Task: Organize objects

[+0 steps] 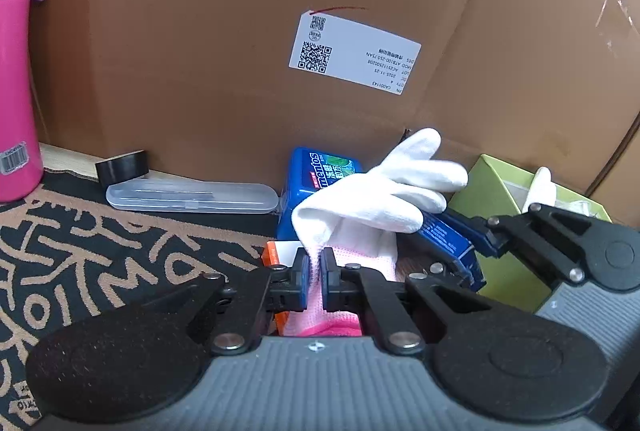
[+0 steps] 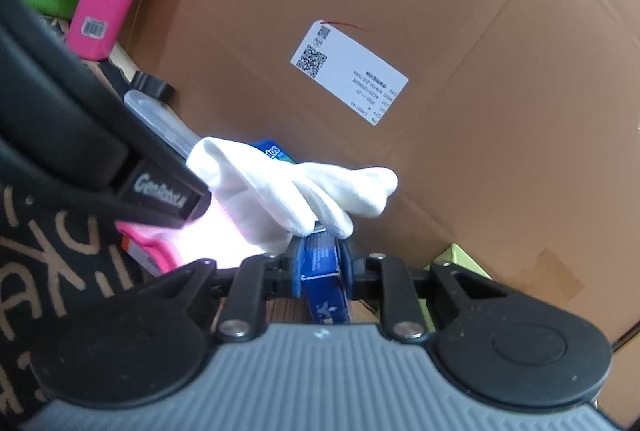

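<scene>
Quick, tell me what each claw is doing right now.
Left claw: closed on the white glove.
Right claw: closed on the blue mint box.

Both wrist views closely face the labelled cardboard box point(image 1: 240, 31)

- Glove point(image 1: 372, 191): white knitted cloth, matt, with a pink knit cuff.
- Mint box point(image 1: 316, 171): blue printed card, slightly glossy.
- Bottle point(image 1: 16, 71): pink, smooth, glossy.
- Case point(image 1: 192, 197): clear plastic, frosted, smooth.
- Tape roll point(image 1: 122, 165): black, faint sheen.
- Carton point(image 1: 200, 31): brown corrugated cardboard, matt, creased; its label point(image 1: 354, 53) is smooth white paper.
- Mat point(image 1: 100, 251): woven cloth, black and tan, coarse.
- Green box point(image 1: 504, 271): matt card.
</scene>
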Demonstrator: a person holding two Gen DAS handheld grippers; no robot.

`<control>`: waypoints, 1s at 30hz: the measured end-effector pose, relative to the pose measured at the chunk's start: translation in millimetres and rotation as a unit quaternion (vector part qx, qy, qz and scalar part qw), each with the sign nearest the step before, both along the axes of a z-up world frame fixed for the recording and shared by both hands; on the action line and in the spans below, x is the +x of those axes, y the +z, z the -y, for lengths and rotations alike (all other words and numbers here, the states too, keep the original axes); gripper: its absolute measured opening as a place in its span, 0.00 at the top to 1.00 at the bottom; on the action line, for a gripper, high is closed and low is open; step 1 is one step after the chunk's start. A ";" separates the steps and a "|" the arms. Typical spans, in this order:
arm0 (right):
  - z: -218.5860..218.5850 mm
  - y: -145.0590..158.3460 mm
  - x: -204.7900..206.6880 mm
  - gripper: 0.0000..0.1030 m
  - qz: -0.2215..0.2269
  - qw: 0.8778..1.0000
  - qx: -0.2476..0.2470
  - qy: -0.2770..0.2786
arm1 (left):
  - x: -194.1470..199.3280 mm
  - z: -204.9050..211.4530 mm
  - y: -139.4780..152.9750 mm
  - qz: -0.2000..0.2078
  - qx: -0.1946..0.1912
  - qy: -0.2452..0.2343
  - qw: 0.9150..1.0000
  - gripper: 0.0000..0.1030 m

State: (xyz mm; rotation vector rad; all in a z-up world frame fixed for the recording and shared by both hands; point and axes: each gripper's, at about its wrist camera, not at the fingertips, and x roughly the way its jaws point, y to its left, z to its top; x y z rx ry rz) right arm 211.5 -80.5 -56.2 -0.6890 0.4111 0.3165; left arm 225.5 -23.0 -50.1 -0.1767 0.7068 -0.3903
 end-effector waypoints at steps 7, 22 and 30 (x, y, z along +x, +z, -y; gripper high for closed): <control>17.4 19.6 -31.5 0.82 0.011 0.998 0.056 0.010 | -30.6 -2.6 15.8 0.028 -0.016 -0.003 0.999 0.99; 98.7 31.1 -163.7 0.84 -0.079 0.970 0.231 0.002 | -148.7 -6.8 -15.9 -0.016 -0.003 -0.074 0.997 0.99; 167.1 16.8 -197.8 0.75 -0.129 0.933 0.325 -0.086 | -180.0 4.4 -19.7 -0.015 0.034 -0.099 0.994 0.91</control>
